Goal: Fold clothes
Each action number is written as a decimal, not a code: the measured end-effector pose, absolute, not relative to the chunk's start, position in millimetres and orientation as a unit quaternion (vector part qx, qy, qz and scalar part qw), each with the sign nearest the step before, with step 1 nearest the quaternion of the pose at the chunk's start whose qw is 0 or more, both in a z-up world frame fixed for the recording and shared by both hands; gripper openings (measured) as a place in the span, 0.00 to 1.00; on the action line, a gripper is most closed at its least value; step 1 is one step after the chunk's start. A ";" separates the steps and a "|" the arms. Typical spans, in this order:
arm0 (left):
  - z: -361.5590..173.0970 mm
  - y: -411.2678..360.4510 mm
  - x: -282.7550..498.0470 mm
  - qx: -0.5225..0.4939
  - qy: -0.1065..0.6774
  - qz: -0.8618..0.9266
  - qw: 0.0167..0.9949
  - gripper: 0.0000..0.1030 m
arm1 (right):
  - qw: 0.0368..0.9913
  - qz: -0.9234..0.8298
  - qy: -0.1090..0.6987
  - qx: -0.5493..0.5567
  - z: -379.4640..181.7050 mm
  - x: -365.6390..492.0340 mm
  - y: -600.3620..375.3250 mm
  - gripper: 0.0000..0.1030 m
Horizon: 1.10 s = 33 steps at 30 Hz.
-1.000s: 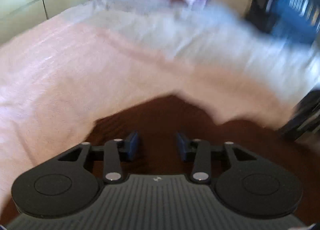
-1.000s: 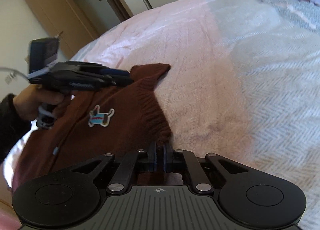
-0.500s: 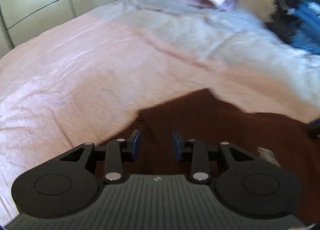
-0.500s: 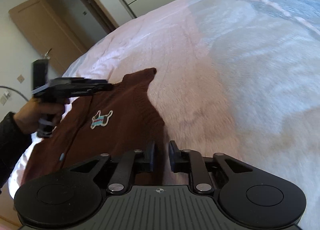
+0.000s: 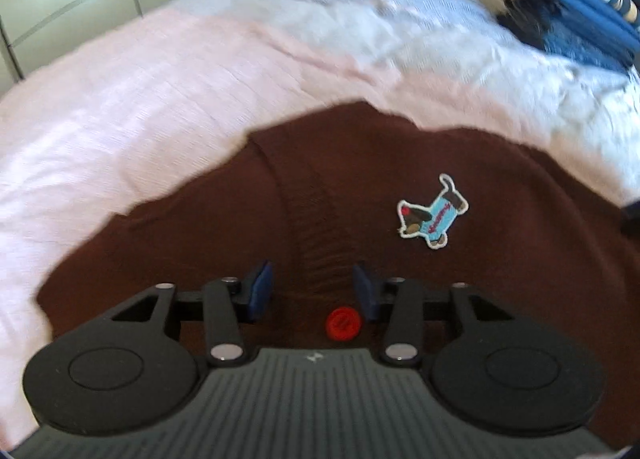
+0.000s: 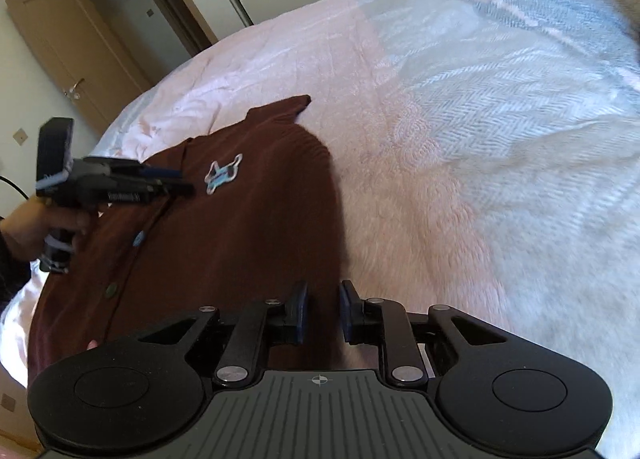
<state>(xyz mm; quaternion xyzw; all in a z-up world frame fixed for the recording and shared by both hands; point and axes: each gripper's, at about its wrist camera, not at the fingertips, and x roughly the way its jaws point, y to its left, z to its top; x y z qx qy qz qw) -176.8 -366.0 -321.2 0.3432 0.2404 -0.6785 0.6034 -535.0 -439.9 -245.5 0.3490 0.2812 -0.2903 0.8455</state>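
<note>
Pink bed (image 6: pixel 420 187) under us, brown cardigan (image 5: pixel 320 199) spread flat running away from both sets of fingers, left gripper (image 5: pixel 313 291) wide open over the button placket, right gripper (image 6: pixel 323 311) part-open at the side edge, both empty.

A brown knit cardigan (image 5: pixel 320 195) lies spread face-up on the bed, placket running toward 12 o'clock. A dog patch (image 5: pixel 433 212) sits at 2 o'clock of the red button (image 5: pixel 344 324).
</note>
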 end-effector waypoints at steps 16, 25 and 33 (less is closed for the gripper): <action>-293.4 -106.0 -165.0 0.293 0.276 -0.601 0.690 0.44 | 0.845 -0.309 0.305 0.313 -217.2 -555.1 -326.2 0.58; -300.8 -16.9 -177.2 0.269 0.286 -0.570 0.722 0.55 | 0.857 -0.289 0.361 0.229 -211.2 -519.0 -268.7 0.66; -307.8 1.7 -176.3 0.262 0.294 -0.559 0.730 0.55 | 0.847 -0.283 0.409 0.189 -225.4 -488.9 -244.0 0.67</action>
